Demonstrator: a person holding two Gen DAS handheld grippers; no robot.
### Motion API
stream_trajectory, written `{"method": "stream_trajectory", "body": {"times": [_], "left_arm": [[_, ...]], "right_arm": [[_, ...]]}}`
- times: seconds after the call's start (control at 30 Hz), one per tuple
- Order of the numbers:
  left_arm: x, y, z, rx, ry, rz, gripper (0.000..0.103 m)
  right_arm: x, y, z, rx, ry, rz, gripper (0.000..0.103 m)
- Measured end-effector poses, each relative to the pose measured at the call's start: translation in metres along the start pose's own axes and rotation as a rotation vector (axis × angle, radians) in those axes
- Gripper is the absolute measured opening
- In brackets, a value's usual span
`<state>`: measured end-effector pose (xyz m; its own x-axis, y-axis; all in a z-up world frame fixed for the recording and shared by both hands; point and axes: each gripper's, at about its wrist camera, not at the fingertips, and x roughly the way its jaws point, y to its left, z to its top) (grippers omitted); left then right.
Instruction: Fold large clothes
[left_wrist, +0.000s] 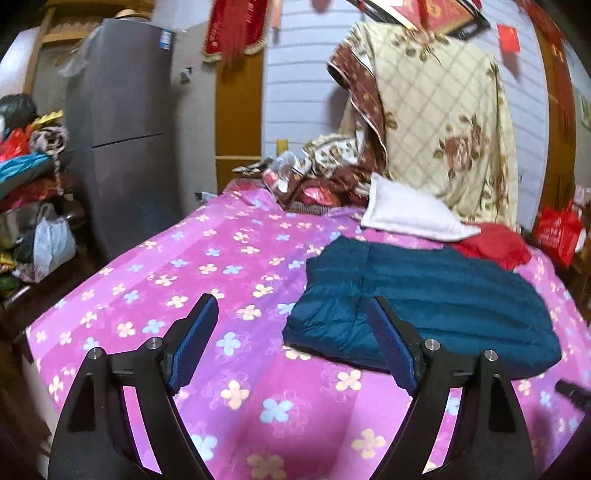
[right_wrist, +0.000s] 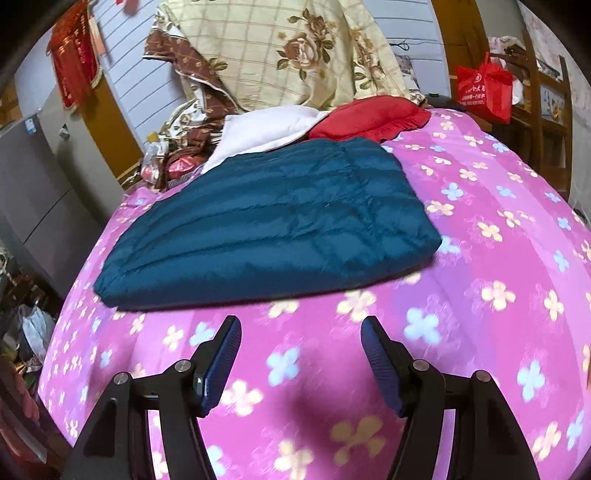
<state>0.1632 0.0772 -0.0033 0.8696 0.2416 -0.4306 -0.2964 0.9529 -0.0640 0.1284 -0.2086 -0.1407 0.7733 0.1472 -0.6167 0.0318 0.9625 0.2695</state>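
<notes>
A teal quilted down jacket (left_wrist: 436, 299) lies folded into a flat rectangle on the pink flowered bed cover (left_wrist: 207, 258). It also shows in the right wrist view (right_wrist: 273, 221). My left gripper (left_wrist: 291, 310) is open and empty, hovering over the bed at the jacket's left edge; its right finger (left_wrist: 391, 347) stands in front of the jacket. My right gripper (right_wrist: 301, 328) is open and empty, above the bed cover (right_wrist: 480, 258) just in front of the jacket's near edge.
A white pillow (left_wrist: 410, 214) and a red garment (left_wrist: 491, 243) lie behind the jacket. A floral quilt (left_wrist: 443, 122) hangs at the back. A grey fridge (left_wrist: 125, 122) and cluttered shelves (left_wrist: 29, 177) stand left of the bed. A red bag (right_wrist: 484, 88) hangs at right.
</notes>
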Motion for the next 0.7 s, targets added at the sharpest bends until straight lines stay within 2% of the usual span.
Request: {"method": "stream_trajectory", "body": {"times": [0.1, 0.27, 0.37, 0.43, 0.57, 0.63, 0.7], "left_arm": [[-0.025, 0.005, -0.002, -0.032, -0.027, -0.008, 0.084], [-0.072, 0.007, -0.004, 0.008, -0.095, 0.056, 0.084], [-0.102, 0.007, -0.006, 0.031, -0.164, 0.085, 0.086], [-0.119, 0.007, -0.008, 0.044, -0.201, 0.095, 0.094], [-0.156, 0.010, -0.012, 0.033, -0.314, 0.127, 0.099], [-0.169, 0.014, -0.011, 0.023, -0.339, 0.112, 0.102], [-0.176, 0.017, -0.007, 0.006, -0.328, 0.059, 0.102]], "right_arm": [[-0.015, 0.015, -0.014, 0.008, -0.005, 0.037, 0.065], [-0.044, 0.043, -0.032, -0.003, -0.041, 0.098, 0.065], [-0.059, 0.058, -0.042, -0.029, -0.059, 0.097, 0.065], [-0.066, 0.064, -0.046, -0.047, -0.071, 0.086, 0.065], [-0.087, 0.072, -0.055, -0.070, -0.114, 0.059, 0.065], [-0.096, 0.073, -0.057, -0.073, -0.132, 0.050, 0.065], [-0.103, 0.075, -0.060, -0.075, -0.148, 0.039, 0.065]]}}
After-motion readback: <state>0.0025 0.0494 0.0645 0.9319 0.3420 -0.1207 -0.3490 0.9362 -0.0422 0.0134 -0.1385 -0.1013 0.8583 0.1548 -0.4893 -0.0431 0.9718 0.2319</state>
